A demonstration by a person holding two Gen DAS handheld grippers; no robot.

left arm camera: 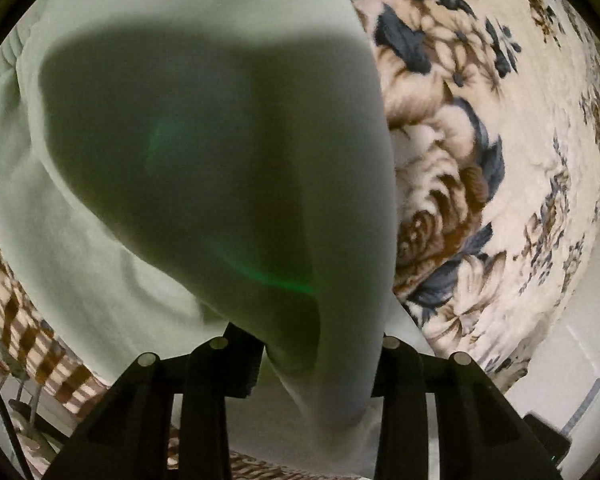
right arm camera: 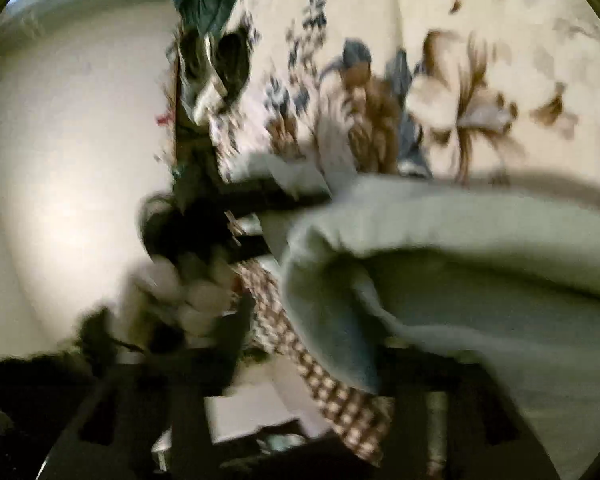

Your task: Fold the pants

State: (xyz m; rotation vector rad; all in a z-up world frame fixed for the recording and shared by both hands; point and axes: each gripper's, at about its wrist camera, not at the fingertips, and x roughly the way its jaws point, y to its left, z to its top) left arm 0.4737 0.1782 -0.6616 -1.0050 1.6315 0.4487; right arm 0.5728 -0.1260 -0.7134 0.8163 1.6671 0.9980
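Note:
The pale mint-green pants (left arm camera: pixel 204 152) fill the left wrist view, hanging from my left gripper (left arm camera: pixel 312 364), which is shut on a fold of the cloth and holds it up over the bed. In the blurred right wrist view the same pants (right arm camera: pixel 480 248) drape across the lower right, bunched in front of my right gripper (right arm camera: pixel 380 364), which is shut on the cloth. The left gripper also shows there, at centre left (right arm camera: pixel 260 200), gripping the far edge of the pants. The right gripper's fingertips are hidden by fabric.
A cream blanket with blue and brown flowers (left arm camera: pixel 480 160) covers the bed below, and it also shows in the right wrist view (right arm camera: pixel 440 80). A brown checked sheet (right arm camera: pixel 332 384) hangs at the bed's edge. Dark clothes (right arm camera: pixel 212 40) lie at the far end. White wall (right arm camera: pixel 80 160) is beside the bed.

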